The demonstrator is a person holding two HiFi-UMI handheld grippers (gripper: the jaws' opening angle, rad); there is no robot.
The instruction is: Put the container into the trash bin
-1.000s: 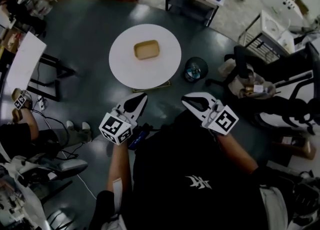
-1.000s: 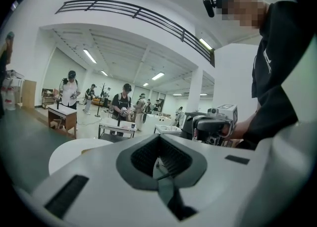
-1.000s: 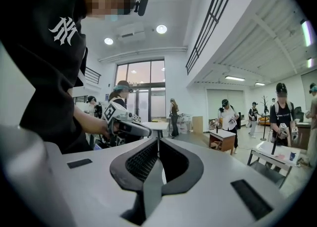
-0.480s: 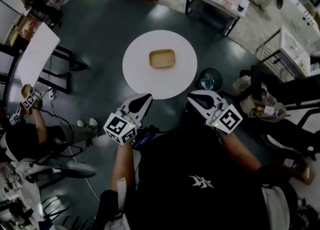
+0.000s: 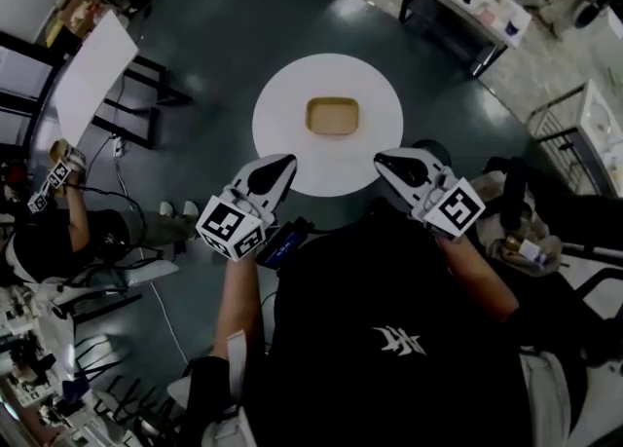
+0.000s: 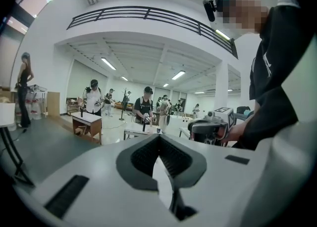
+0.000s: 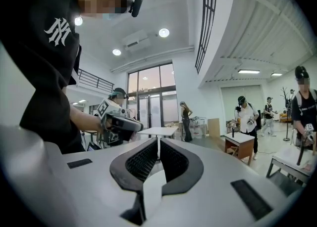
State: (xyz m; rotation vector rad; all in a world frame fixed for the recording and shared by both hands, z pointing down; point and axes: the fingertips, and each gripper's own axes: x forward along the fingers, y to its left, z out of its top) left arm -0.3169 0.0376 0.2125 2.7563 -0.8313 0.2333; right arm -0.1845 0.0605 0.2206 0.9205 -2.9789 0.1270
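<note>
Container: tan-yellow, paler rim. Tabletop: plain white, no pattern. Floor: dark slate grey-green with lighter glossy patches. My left tongs and right tongs: white shells, black insets around the jaw mouths. Pads: black with a fine ribbed grid pattern, same on both tongs. Marker cube on each tongs: white faces with black square-block codes. My shirt: black with a small white logo.
</note>
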